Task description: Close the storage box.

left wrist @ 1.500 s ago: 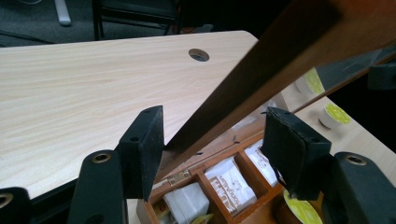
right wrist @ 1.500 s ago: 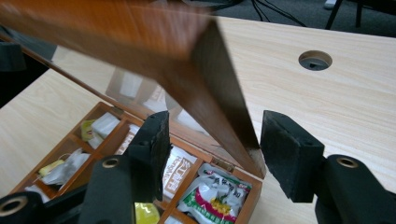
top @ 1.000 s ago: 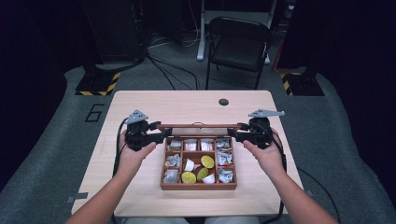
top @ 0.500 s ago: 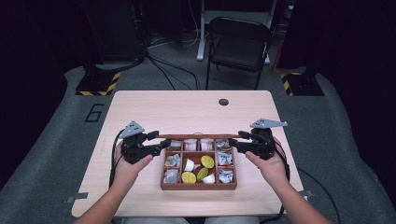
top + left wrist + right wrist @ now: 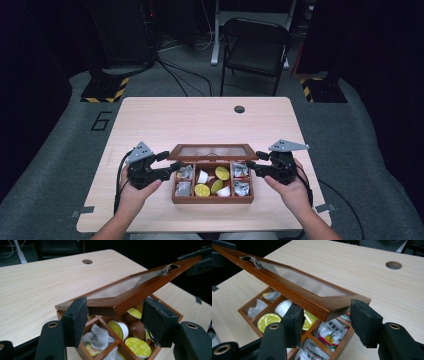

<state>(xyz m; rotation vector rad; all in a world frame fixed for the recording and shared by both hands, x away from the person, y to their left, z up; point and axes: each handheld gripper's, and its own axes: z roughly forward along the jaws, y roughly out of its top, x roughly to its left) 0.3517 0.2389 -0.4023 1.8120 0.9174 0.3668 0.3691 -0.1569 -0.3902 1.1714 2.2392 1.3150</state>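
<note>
fingers: left and right parted astride lid corners | floor mark: "6"

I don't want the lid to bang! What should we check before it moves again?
1. Left claw at a lid corner: ok, the corner sits between its jaws.
2. Right claw at the other corner: ok.
3. Firm squeeze on the lid: not ok, both claws stand open, wider than the wood.
4. Lid level side to side: ok in the high view.
5. Pods and packets sit below the box rim: ok where they show; cannot tell under the lid.
</note>
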